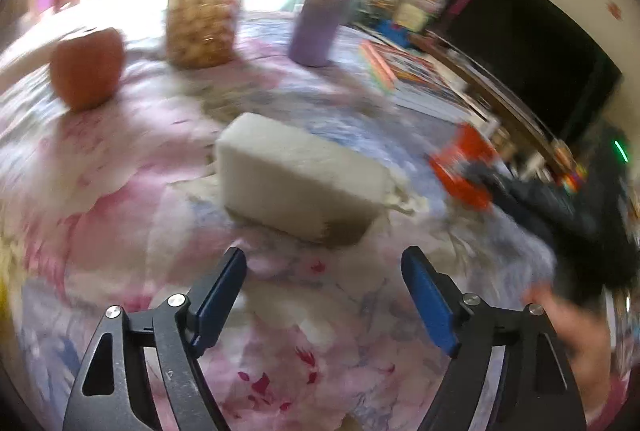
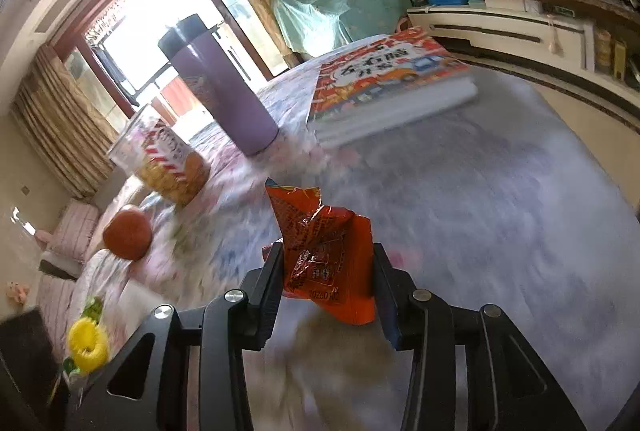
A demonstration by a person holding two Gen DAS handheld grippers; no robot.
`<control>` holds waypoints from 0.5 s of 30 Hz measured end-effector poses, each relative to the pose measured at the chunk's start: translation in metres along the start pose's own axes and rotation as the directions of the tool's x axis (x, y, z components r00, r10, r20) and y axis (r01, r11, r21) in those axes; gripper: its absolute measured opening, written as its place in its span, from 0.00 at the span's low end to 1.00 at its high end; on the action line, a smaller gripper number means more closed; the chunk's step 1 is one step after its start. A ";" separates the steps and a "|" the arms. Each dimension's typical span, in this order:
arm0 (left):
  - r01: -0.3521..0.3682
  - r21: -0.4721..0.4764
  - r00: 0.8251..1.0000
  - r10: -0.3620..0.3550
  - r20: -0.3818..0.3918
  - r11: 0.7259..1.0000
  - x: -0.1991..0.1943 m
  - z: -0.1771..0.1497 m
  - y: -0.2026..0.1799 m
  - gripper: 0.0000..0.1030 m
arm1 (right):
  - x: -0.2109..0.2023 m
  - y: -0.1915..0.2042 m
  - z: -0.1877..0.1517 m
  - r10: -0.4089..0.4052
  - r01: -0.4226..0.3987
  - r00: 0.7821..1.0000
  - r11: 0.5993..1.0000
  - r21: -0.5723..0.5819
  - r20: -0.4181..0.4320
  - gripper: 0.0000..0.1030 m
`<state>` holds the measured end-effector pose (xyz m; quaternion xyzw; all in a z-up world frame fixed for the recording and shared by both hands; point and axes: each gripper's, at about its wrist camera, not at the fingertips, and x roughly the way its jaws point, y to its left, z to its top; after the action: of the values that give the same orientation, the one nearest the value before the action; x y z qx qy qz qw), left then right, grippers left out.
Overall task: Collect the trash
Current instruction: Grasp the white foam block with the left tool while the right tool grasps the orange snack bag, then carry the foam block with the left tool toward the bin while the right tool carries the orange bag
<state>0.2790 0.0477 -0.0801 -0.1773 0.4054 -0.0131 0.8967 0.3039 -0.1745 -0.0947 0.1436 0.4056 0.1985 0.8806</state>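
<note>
Your right gripper (image 2: pixel 326 263) was clamped on a crumpled orange snack wrapper (image 2: pixel 326 255), lifted clear above the floral tablecloth (image 2: pixel 500 199). Your left gripper (image 1: pixel 324 263) hung with its fingers wide apart, just short of a white tissue pack (image 1: pixel 300 183) lying on the cloth. Beyond stood an apple (image 1: pixel 86 69), a snack jar (image 1: pixel 200 27) and a purple bottle (image 1: pixel 324 3).
</note>
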 end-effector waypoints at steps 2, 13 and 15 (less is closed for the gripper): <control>-0.029 -0.044 0.999 0.030 0.015 0.999 0.001 0.003 -0.004 0.78 | -0.013 -0.003 -0.011 0.003 -0.003 1.000 1.000 0.008 0.005 0.41; -0.209 -0.085 0.975 0.214 0.059 0.974 0.025 0.013 -0.029 0.64 | -0.058 -0.029 -0.036 0.014 -0.015 1.000 0.999 0.052 0.028 0.41; -0.177 -0.072 0.981 0.182 0.067 0.981 0.020 0.009 -0.028 0.56 | -0.065 -0.032 -0.038 0.018 -0.019 0.999 0.999 0.050 0.033 0.41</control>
<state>0.3024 0.0212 -0.0804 -0.1697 0.3866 0.0879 0.9022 0.2437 -0.2291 -0.0893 0.1729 0.3949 0.1939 0.8812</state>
